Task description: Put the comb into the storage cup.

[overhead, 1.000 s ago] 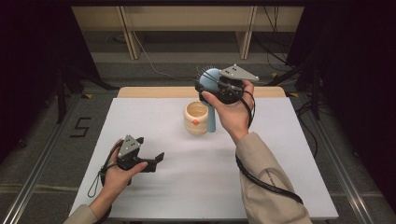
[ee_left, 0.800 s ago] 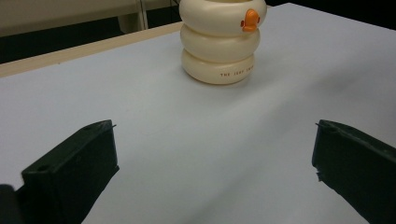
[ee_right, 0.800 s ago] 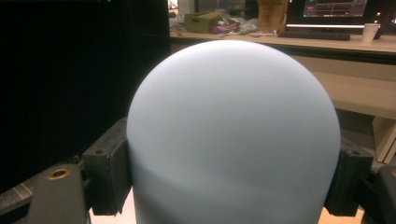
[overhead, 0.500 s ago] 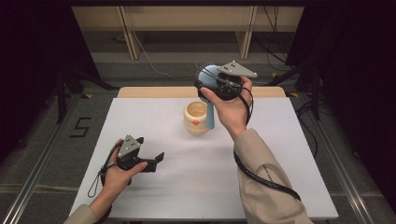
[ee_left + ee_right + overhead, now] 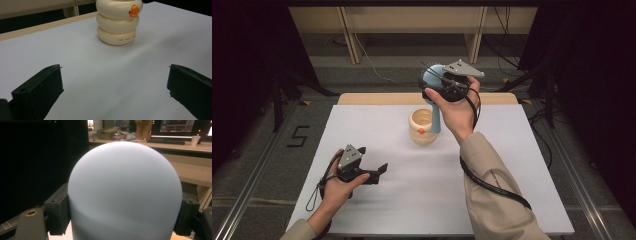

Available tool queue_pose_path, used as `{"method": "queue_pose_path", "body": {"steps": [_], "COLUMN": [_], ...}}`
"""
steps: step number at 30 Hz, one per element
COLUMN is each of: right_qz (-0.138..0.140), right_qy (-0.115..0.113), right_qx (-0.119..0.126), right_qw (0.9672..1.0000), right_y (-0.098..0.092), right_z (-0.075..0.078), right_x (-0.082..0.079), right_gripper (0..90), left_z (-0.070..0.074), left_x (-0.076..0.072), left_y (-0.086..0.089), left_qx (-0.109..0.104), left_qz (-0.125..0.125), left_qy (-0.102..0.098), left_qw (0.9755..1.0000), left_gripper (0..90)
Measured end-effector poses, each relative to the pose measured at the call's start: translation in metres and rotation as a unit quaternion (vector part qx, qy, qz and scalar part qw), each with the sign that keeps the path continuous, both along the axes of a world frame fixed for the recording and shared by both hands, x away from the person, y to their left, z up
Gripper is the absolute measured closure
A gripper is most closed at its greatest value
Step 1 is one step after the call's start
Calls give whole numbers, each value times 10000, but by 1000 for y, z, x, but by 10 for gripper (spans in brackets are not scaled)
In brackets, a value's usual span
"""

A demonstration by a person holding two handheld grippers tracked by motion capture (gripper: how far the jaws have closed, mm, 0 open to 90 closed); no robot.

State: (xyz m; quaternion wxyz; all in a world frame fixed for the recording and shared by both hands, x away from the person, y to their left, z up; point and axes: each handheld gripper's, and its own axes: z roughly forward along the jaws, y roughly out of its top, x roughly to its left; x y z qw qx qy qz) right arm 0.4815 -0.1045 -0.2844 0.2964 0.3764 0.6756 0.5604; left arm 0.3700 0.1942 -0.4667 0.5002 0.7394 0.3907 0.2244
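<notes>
Right claw up high at the far side, squeezing the blue brush by its round head, handle hanging into the cream cup (to drop in straight). Left claw spread wide, holding nothing, resting near left on the counter.

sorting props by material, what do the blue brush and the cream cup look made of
Blue brush: likely matte plastic, with a smooth, even, dull surface; dark bristles show in the high view. Cream cup: looks like glossy plastic or glazed ceramic, with soft highlights on its stacked rings; cannot tell which.
</notes>
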Motion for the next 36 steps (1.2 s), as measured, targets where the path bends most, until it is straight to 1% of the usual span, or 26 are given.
{"method": "queue_pose_path", "body": {"steps": [2, 8, 17, 36], "right_qz": [-21, -38, -38, -139], "right_qy": [-21, -39, -11, 26], "right_qx": [-46, -16, -29, -43], "right_qw": [10000, 10000, 10000, 9999], "right_y": [1, 2, 5, 8], "right_z": [1, 4, 3, 3], "right_x": [1, 4, 10, 23], "right_gripper": [211, 211, 211, 211], "left_z": [0, 0, 0, -1], "left_x": [0, 0, 0, 1], "left_y": [0, 0, 0, 1], "left_qx": [1, -6, 13, -13], "left_qz": [-1, -4, -2, 12], "left_qy": [1, 0, -29, 10], "left_qw": [10000, 10000, 10000, 10000], "left_gripper": [0, 0, 0, 0]}}
